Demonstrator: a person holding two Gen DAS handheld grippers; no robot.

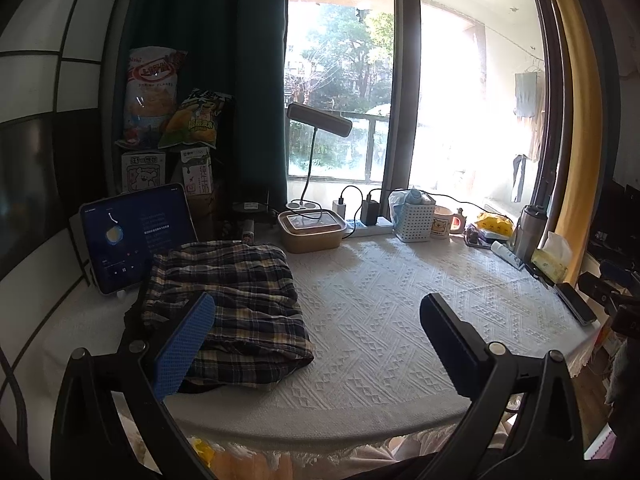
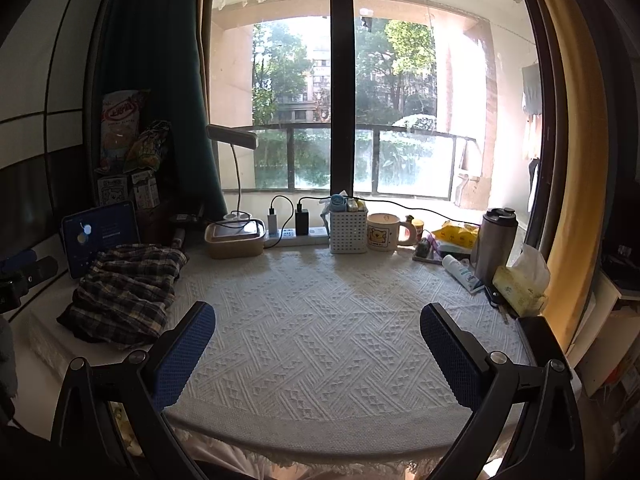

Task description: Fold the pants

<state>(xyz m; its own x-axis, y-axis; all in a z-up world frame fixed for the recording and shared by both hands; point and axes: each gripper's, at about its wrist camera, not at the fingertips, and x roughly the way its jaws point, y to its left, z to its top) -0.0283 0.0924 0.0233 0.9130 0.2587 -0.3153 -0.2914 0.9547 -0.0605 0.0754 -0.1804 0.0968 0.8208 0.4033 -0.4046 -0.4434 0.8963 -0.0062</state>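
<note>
A pair of plaid pants (image 1: 228,304) lies in a compact, roughly rectangular bundle on a white patterned tablecloth (image 1: 380,320), which suggests the folding is done or nearly so. The bundle sits toward the left end of the cloth, and its far edge lies just in front of a propped tablet (image 1: 132,236) with a lit screen. To the right of the pants the cloth is bare. Beyond the pants, along the window, stand a lidded box (image 1: 312,232), a power strip (image 1: 368,226) with chargers, a white basket (image 1: 414,220), a mug (image 1: 446,222) and a steel flask (image 1: 528,228). The left gripper (image 1: 316,344) hangs above the near side of the pants, jaws spread wide and gripping nothing. The right gripper (image 2: 318,348) hovers over bare cloth to the right of the pants, likewise spread wide and empty. One risk: the bundle looks loose and puffy at its near corner, so a careless nudge or a one-sided lift could let the layers slide apart. A push away from the viewer could also knock the tablet over.
</note>
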